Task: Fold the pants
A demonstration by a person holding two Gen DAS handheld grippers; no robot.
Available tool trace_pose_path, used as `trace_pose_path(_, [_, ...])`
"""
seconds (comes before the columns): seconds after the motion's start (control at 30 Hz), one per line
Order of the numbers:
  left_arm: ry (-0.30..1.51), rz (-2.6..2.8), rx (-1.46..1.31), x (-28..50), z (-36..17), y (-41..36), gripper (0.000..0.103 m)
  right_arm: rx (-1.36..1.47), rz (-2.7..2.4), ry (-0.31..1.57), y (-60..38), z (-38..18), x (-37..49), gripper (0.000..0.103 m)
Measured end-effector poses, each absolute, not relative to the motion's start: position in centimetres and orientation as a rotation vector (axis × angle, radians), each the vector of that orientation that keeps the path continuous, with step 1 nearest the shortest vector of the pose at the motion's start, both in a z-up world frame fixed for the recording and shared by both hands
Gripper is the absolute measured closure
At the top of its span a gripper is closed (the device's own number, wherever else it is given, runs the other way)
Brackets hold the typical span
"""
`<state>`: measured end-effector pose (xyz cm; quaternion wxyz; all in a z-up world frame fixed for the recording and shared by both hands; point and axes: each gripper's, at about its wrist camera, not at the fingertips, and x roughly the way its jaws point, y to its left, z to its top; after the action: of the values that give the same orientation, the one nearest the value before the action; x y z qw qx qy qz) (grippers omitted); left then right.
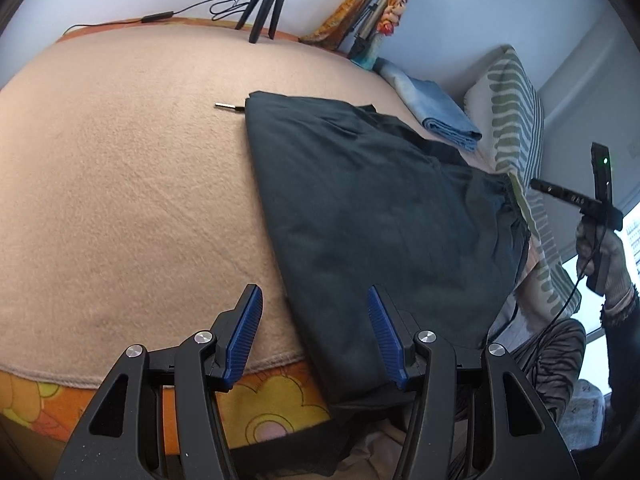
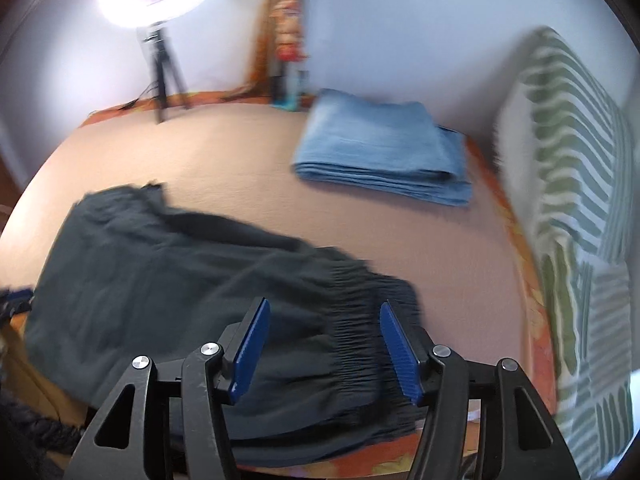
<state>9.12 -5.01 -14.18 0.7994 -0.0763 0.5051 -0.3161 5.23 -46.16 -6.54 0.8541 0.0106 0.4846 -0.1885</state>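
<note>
Right wrist view: the dark pants (image 2: 192, 280) lie flat on the bed (image 2: 240, 160), near its front edge, long axis running left to right, gathered waistband just ahead of the right gripper (image 2: 326, 344), whose jaws stand wide and empty. The left gripper (image 1: 314, 332), also wide and empty, hovers at the front edge beside the other end of the pants (image 1: 380, 208). Each hand is nearest its own end. No containers show; folded blue cloth (image 2: 384, 148) lies toward the far right corner.
</note>
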Motion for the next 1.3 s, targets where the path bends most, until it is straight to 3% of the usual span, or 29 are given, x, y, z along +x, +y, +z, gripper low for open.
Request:
trace_pose_path(0.23, [1.087, -0.716, -0.141, 7.4, -13.2, -6.2, 0.049, 0.151, -0.22, 0.925, -45.6, -4.1, 4.5, 0.041])
trace_pose_path(0.5, [1.049, -0.752, -0.12, 6.2, -13.7, -5.5, 0.049, 0.209, 0.084, 0.974, -37.7, -5.4, 9.6, 0.04])
trace_pose_path(0.93, [1.084, -0.813, -0.21, 5.7, -14.9, -4.0, 0.049, 0.2, 0.258, 1.305, -19.6, -15.5, 23.2, 0.04])
trace_pose_path(1.2, [1.053, -0.855, -0.163, 4.8, -14.8, -4.6, 0.049, -0.02, 0.164, 1.452, -13.8, -20.1, 24.9, 0.041])
trace_pose_path(1.3, [1.044, -0.874, -0.134, 4.4, -14.7, -5.5, 0.049, -0.102, 0.117, 1.481, -13.1, -20.9, 25.1, 0.047])
